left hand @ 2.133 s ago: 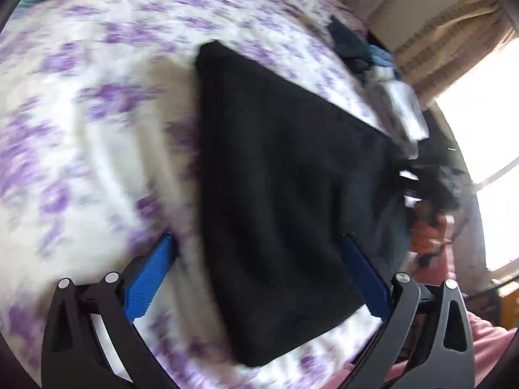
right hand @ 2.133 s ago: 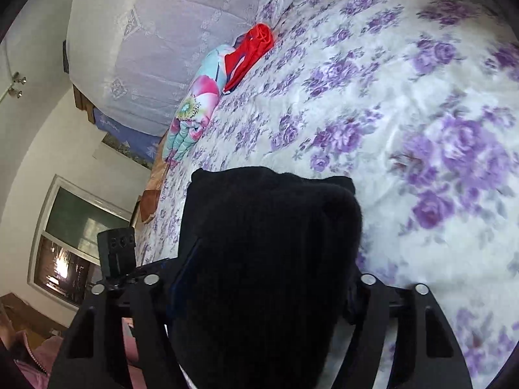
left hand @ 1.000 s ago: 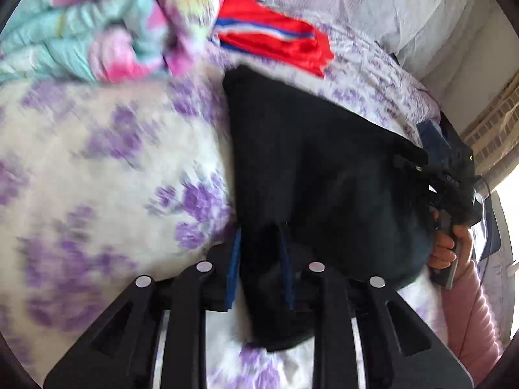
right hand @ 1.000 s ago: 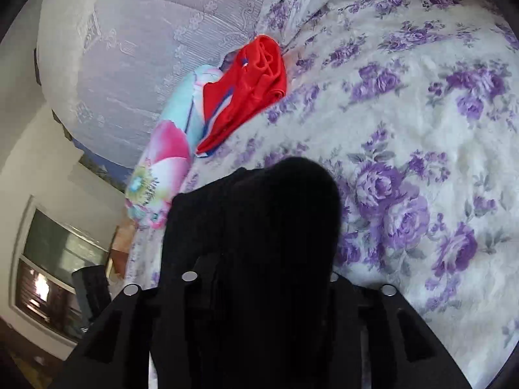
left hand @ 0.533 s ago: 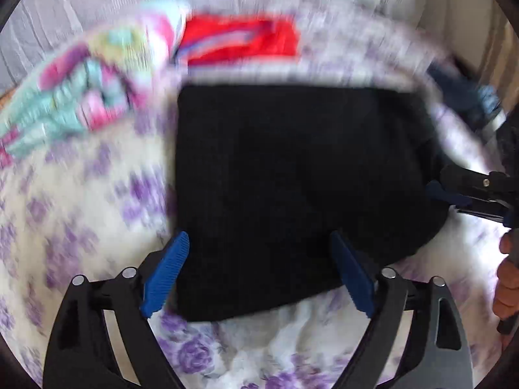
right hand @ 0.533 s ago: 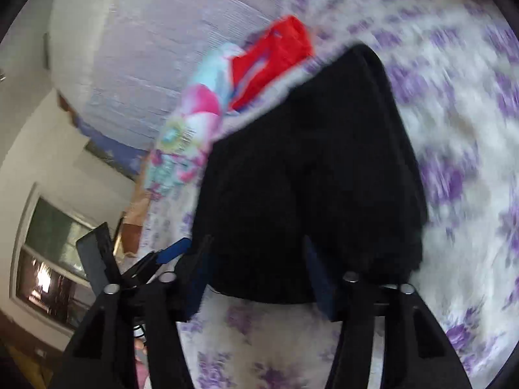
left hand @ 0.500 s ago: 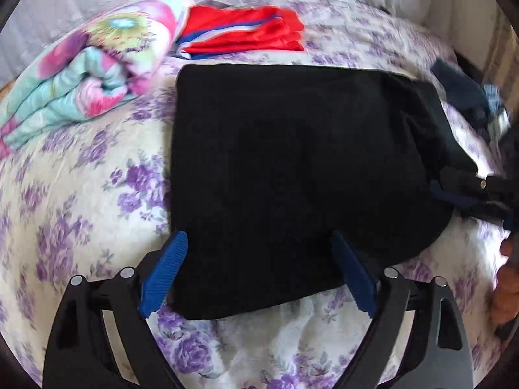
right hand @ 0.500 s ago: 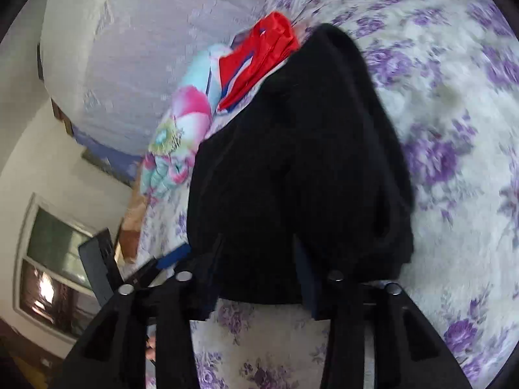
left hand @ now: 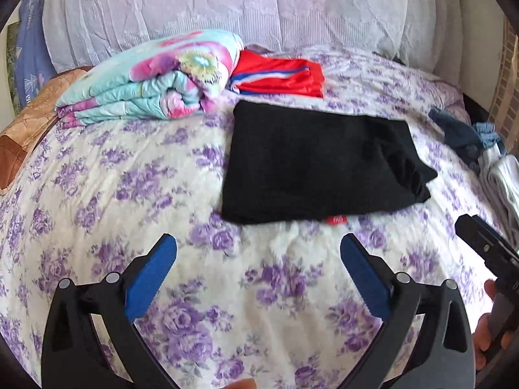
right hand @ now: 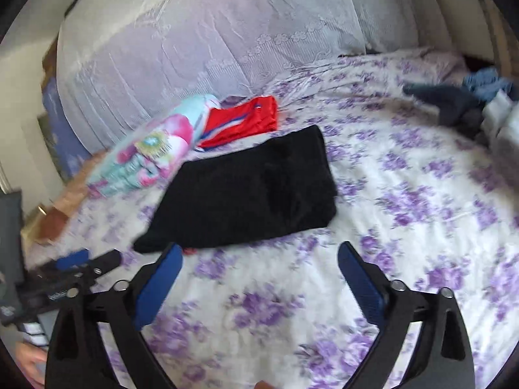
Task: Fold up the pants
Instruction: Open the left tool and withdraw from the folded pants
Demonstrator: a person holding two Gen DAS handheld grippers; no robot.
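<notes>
While lying folded into a flat black rectangle near the head of the bed (left hand: 97,194), just beside the red garment (left hand: 279,76) and quilt (left hand: 149,81), looking finished, pants (left hand: 311,165). Hanging apart and empty over the sheet nearer the foot edge, left tongs (left hand: 259,253) and right tongs (right hand: 259,259), likely clearing off so nothing is disturbing the fold.

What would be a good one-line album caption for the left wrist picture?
Folded black pants lie on the floral bedspread, beside a red garment, as the open left gripper hovers empty.
</notes>
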